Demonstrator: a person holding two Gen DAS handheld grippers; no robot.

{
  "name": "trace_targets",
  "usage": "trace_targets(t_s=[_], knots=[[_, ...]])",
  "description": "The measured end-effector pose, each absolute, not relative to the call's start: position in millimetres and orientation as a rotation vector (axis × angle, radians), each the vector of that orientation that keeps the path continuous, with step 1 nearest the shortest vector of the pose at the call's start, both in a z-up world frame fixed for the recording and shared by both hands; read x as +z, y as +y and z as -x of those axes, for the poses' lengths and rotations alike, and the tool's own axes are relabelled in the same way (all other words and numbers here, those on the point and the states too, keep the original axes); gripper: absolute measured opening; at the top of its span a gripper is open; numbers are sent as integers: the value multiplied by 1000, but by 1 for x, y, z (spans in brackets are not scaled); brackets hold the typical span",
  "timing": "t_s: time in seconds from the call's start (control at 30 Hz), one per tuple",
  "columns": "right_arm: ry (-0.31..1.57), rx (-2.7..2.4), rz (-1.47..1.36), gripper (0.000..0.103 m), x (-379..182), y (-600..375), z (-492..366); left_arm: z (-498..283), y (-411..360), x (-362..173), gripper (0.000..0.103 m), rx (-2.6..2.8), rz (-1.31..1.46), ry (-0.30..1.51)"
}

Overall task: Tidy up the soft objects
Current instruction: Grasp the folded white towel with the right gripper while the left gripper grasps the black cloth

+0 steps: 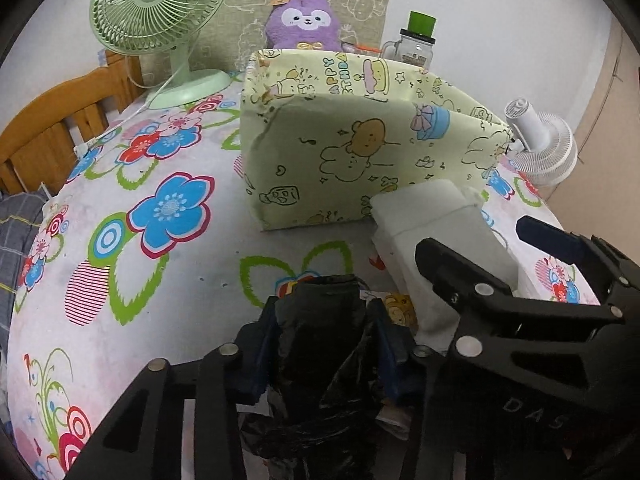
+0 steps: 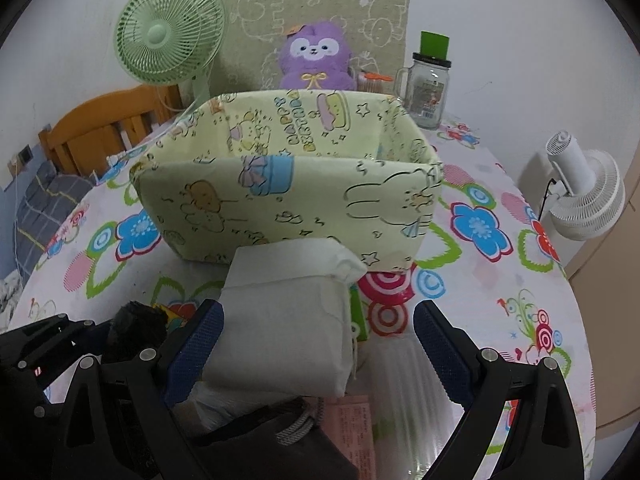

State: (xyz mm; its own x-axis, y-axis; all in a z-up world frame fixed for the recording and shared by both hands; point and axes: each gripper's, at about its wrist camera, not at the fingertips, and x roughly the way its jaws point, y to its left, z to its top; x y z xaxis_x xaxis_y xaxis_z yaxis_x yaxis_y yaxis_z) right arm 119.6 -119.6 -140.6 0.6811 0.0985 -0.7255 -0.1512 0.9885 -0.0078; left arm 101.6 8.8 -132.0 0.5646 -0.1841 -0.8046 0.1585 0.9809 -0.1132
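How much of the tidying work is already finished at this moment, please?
Nothing looks done: no item shows inside the fabric storage box, though its bottom is hidden. In hand: the left hand-held gripper is shut on a black plastic bag. The right hand-held gripper is open around the white pouch, which is left to place, like the bag.

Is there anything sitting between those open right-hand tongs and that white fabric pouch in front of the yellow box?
Nothing visible does. The white pouch already lies between the open right tongs, against the left finger. The yellow fabric box stands directly behind it.
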Motion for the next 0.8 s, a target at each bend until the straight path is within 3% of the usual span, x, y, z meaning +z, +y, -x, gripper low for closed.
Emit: trace_targets(t_s=[0.4,0.5,0.8], knots=[[837,168,63,96,-145,-110,-122,-101,8,-132,37,-186,-1,935],[874,169,42,70,-150,-112,-124,-101,7,-132,37,-179,-9,932],[833,147,36,65,-140,-117,-115,-100,9,-127,29,-164,-2,921]])
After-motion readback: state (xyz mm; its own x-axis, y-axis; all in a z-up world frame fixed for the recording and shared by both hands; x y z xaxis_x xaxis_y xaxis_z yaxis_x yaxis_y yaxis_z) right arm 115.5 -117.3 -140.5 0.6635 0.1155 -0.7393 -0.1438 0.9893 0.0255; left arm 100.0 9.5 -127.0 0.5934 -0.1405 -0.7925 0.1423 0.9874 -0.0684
